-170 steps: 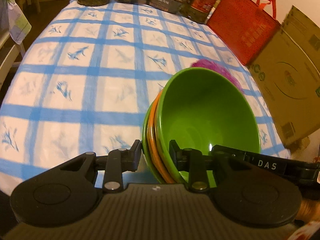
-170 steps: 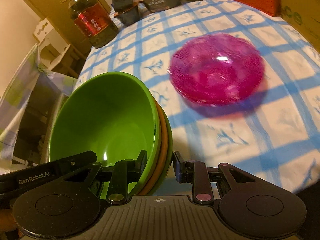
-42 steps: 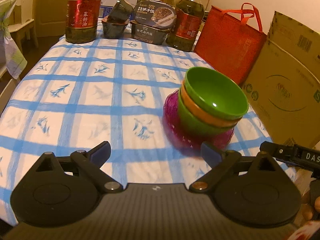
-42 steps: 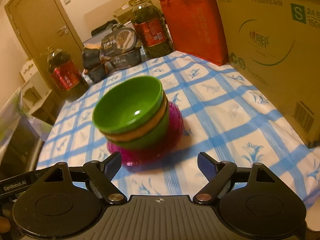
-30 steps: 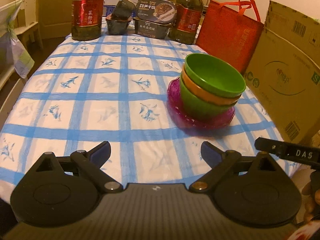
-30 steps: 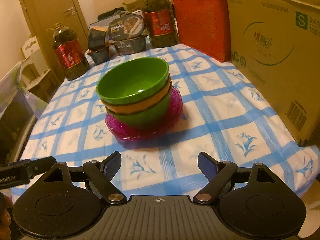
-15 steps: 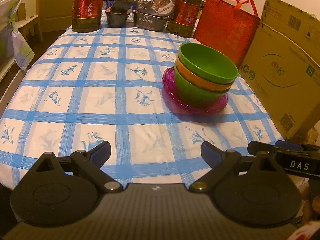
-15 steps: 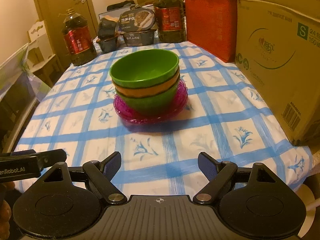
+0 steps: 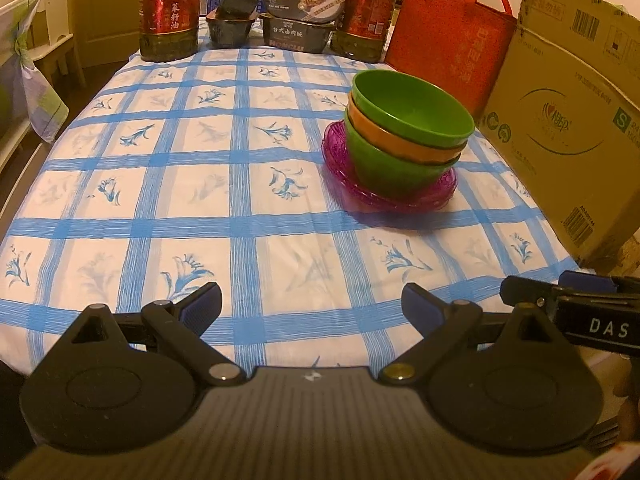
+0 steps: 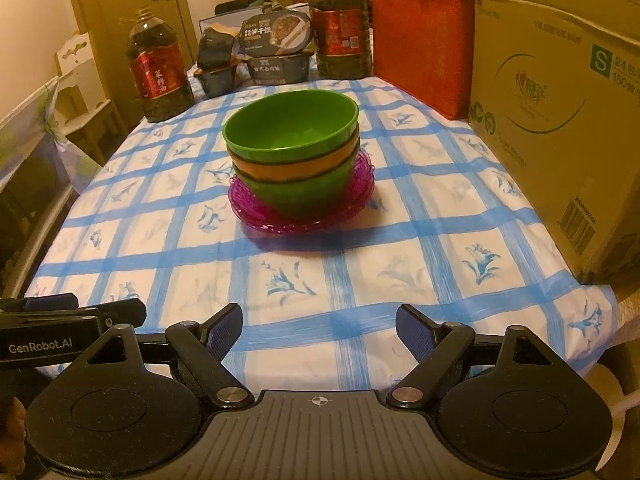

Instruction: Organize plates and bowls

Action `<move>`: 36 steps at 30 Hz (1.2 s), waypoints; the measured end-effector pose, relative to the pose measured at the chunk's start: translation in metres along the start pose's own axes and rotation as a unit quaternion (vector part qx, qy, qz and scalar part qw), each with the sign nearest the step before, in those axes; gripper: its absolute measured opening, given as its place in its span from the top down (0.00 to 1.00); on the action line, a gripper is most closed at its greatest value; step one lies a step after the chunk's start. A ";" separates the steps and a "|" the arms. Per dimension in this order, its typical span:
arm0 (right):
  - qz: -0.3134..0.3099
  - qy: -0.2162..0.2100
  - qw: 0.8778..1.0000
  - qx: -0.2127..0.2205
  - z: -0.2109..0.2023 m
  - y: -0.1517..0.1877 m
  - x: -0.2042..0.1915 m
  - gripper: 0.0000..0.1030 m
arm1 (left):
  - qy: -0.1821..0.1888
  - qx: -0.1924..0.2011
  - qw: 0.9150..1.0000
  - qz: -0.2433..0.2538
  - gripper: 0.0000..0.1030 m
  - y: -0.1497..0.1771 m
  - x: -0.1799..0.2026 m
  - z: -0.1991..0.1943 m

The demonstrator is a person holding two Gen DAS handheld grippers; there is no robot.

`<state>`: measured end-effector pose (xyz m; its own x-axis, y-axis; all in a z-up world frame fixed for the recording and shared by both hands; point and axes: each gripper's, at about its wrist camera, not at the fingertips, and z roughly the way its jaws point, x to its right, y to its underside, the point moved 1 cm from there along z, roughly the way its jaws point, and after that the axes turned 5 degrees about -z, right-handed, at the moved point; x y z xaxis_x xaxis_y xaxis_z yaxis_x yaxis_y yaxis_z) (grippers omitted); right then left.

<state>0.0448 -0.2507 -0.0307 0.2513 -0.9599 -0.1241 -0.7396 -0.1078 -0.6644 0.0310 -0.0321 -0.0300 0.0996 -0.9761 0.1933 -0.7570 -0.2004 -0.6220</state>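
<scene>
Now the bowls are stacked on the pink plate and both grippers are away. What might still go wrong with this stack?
1. The three nested plastic bowls, green, orange, green, sit off-centre on the translucent pink plate; a nudge might tip them.
2. The blue-checked tablecloth looks loose, so snagging it could drag the stack.
3. The large cardboard box stands close beside the stack, so a gripper coming from that side has little room.

A lived-in home dining room: a table point(image 10: 400, 248) under a blue-checked floral tablecloth point(image 9: 180, 184), its far end crowded with cooking-oil jugs point(image 10: 158, 76) and boxed instant meals point(image 10: 278, 50). Beside the table stand a red tote bag point(image 10: 420, 36) and a cardboard carton point(image 10: 560, 100); behind it, a wooden door point(image 10: 132, 4).
</scene>
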 end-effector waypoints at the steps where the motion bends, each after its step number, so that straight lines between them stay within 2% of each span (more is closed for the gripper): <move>1: 0.000 0.000 1.000 0.000 0.000 0.000 0.000 0.19 | 0.000 -0.001 1.000 0.000 0.07 0.001 0.000 0.000; 36: 0.004 0.002 1.000 -0.002 0.001 0.001 0.002 0.19 | 0.006 -0.004 1.000 0.002 0.07 0.004 0.001 -0.001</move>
<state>0.0451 -0.2529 -0.0326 0.2437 -0.9615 -0.1268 -0.7438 -0.1014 -0.6606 0.0275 -0.0336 -0.0310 0.0893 -0.9759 0.1992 -0.7626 -0.1957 -0.6165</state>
